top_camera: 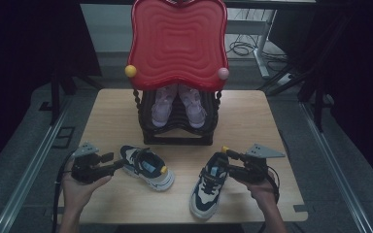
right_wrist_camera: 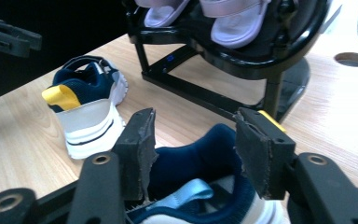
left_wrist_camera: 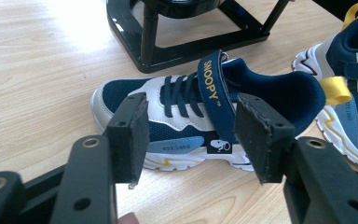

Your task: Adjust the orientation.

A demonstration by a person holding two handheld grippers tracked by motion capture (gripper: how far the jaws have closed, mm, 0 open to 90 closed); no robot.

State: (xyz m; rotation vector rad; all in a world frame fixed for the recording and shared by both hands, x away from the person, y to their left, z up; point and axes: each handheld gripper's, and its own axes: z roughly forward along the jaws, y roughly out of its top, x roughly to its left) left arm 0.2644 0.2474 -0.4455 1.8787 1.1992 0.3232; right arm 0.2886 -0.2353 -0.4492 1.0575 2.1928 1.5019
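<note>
Left sneaker [left_wrist_camera: 186,116], navy and white with a strap reading SNOOPY, lies on its sole on the worktop [top_camera: 252,121]. It sits just ahead of the left gripper [left_wrist_camera: 189,135], whose jaws stand spread and clear of it; nothing is between the pads. Right sneaker [top_camera: 209,184] has its heel collar between the jaws of the right gripper [right_wrist_camera: 193,154]. Those jaws are spread wide either side of the collar; whether the pads press on it cannot be told. The two sneakers lie near each other at the front of the worktop. Behind them stands a black shoe rack [top_camera: 177,131] carrying a pair of pink sandals [top_camera: 178,107], under a red wavy tray [top_camera: 177,39].
</note>
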